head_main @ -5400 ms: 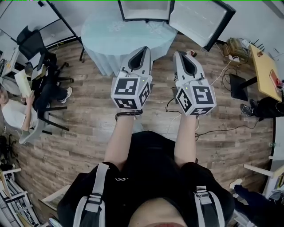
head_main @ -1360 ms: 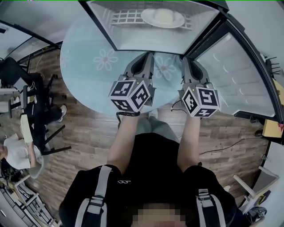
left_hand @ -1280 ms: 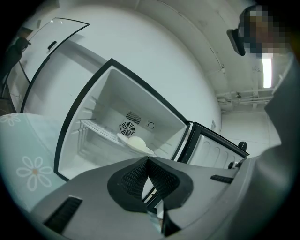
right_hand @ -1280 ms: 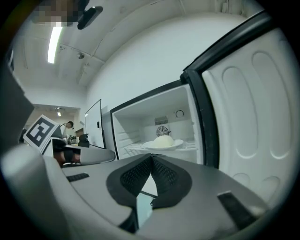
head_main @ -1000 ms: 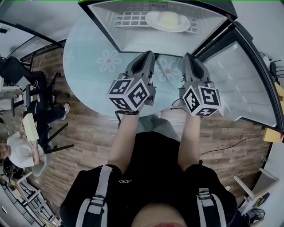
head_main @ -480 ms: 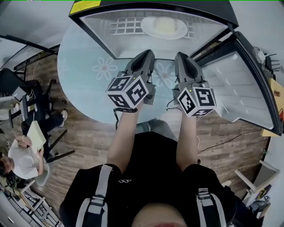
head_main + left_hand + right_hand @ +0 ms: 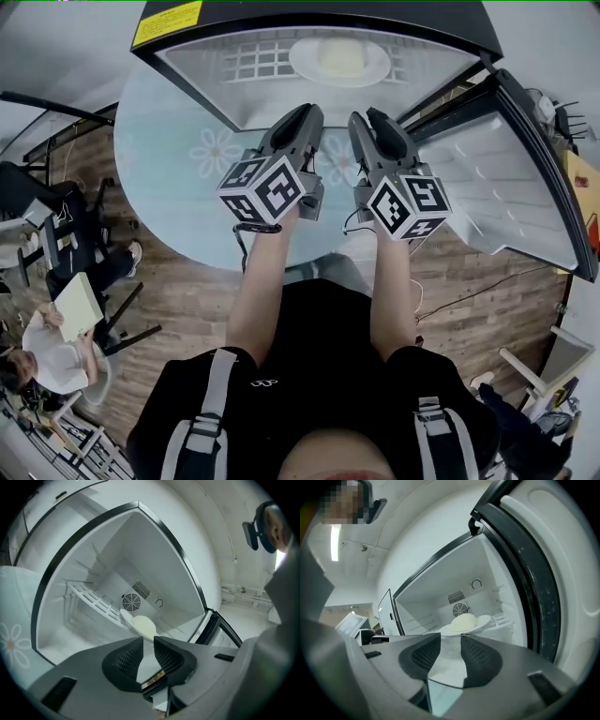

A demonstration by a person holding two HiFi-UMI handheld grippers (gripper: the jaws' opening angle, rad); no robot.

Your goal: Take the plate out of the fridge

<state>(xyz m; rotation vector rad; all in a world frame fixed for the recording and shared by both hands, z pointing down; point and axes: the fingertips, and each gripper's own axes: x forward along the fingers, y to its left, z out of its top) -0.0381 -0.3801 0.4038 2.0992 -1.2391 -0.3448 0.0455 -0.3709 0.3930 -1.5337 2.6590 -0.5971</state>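
A small fridge (image 7: pixel 187 58) stands open on the round table. On its wire shelf (image 7: pixel 253 62) sits a white plate (image 7: pixel 339 60) with a pale mound of food on it. My left gripper (image 7: pixel 309 112) and right gripper (image 7: pixel 364 118) hover side by side just before the fridge opening, short of the plate. Both sets of jaws are opening, with nothing between them. The left gripper view shows the plate (image 7: pixel 139 624) beyond the left gripper (image 7: pixel 147 641). The right gripper view shows the plate (image 7: pixel 465 622) past the right gripper (image 7: pixel 450 639).
The fridge door (image 7: pixel 497 178) swings out to the right of my right gripper. The table wears a pale blue cloth with flowers (image 7: pixel 178 178). A seated person (image 7: pixel 52 361) and black chairs (image 7: pixel 56 234) are on the wooden floor at left.
Both grippers have moved forward toward the fridge opening and drawn closer together. The right gripper's jaws have parted. The fridge and plate stand as before.
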